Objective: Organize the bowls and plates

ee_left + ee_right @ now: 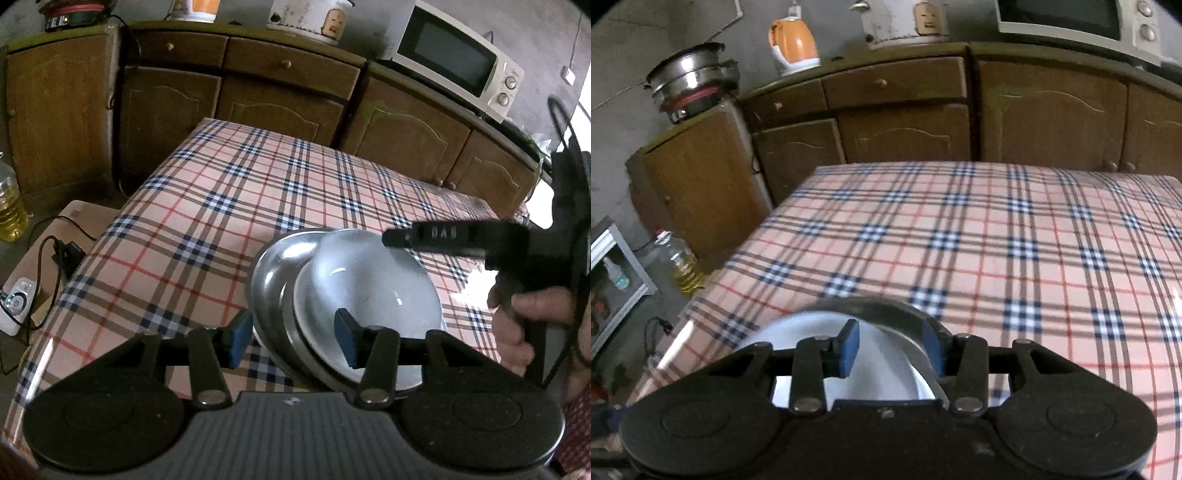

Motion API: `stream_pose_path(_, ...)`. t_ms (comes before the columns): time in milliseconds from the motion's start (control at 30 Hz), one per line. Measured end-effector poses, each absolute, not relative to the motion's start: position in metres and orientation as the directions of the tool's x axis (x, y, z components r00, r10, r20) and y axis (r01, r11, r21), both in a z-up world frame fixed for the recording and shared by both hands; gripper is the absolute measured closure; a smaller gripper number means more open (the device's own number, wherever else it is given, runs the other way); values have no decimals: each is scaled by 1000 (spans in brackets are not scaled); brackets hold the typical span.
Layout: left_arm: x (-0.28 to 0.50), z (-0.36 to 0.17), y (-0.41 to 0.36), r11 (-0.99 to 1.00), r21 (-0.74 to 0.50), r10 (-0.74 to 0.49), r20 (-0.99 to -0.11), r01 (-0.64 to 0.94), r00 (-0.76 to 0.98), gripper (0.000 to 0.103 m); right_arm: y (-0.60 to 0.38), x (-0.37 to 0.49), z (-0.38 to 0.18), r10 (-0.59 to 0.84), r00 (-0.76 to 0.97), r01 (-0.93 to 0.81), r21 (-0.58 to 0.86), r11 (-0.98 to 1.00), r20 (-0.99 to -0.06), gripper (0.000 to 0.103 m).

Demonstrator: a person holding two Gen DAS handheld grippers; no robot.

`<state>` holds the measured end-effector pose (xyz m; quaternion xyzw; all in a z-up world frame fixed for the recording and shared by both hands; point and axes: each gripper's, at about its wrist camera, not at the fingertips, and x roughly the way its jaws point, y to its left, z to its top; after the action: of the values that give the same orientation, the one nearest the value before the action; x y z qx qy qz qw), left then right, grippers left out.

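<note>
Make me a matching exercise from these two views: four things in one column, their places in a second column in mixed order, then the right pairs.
Things:
1. white bowl
2. steel plate
3. microwave
4. oil bottle

Places:
A. on the floor, left of the table
B. on the cabinet top, at the right
C. stacked on top, in the steel plate
D. directly on the checked tablecloth, lowest of the stack

Pairs: 1-C, 2-D, 3-B, 4-A
</note>
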<state>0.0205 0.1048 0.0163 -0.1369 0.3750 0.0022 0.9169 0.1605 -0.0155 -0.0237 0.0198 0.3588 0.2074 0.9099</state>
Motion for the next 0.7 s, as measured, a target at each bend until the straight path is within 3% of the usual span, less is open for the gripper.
stream_pose_path(267, 19, 19, 99, 967, -235, -97, -686, -93, 721, 48, -18, 127, -6, 418, 654, -414, 165, 895, -630, 41)
stream_pose_path(700, 13, 23, 96, 981, -164, -42, -697, -101, 716, 42, -40, 45, -10, 514, 549, -537, 193, 821, -659, 38)
